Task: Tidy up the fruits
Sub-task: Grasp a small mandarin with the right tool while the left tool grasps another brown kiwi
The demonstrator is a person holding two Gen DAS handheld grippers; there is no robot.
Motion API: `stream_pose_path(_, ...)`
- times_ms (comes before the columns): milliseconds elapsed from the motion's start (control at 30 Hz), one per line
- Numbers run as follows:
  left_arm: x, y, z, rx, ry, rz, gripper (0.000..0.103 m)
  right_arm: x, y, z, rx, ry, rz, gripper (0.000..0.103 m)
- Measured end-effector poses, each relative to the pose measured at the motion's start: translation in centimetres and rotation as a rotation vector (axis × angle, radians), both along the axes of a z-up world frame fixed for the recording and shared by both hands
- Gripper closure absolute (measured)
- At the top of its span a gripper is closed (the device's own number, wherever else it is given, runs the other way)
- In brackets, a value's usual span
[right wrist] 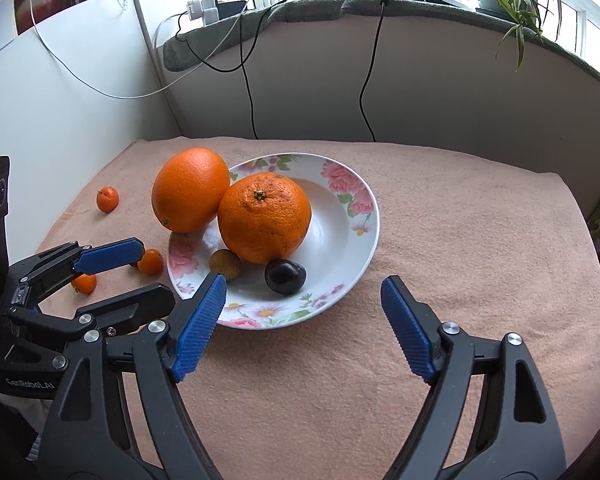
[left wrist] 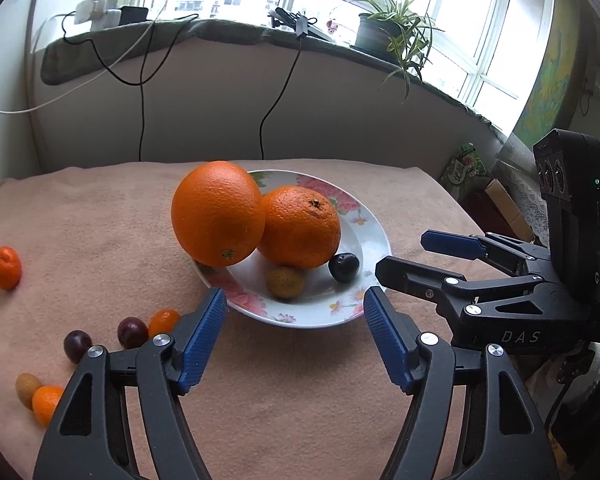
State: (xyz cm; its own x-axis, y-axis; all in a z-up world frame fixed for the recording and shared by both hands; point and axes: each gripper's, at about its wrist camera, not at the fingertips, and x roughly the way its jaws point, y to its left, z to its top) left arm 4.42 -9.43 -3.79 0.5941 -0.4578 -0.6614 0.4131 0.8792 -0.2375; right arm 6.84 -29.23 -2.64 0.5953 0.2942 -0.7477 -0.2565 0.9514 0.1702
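Both tongs gaping, gripping nothing: left gripper (left wrist: 294, 306), right gripper (right wrist: 302, 294). White floral ceramic plate (right wrist: 364, 216) sitting centre frame; small loose fruits (left wrist: 132, 332) lower left. Advisable: approaching low, closing gently.

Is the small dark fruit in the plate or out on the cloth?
In: the dark fruit lies inside the flowered plate, beside the front orange.

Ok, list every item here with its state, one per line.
Left gripper: open, empty.
Right gripper: open, empty.
Floral plate: upright, partly filled.
Two oranges: on the plate, touching.
Dark plum: in the plate.
Small fruits: loose on the cloth.
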Motion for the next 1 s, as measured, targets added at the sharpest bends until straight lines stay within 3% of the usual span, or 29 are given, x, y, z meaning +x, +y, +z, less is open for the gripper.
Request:
stream_pose_path(100, -0.2, 0.4, 0.1, 0.010, -0.005, 0.014, 0.027, -0.1, 0.2, 0.4, -0.003, -0.006, -0.002, 0.015)
stream_pose_path(533, -2.0, 5.7, 0.8, 0.021, -0.034, 0.117, 0.027, -1.5, 2.4, 2.3, 0.035, -0.039, 0.045, 0.012)
stream_pose_path(1000, -5.2, 14.6, -0.4, 0.031, -0.008, 0.280, 0.027, -2.9, 9.3, 2.1, 0.081, -0.035, 0.234, 0.012)
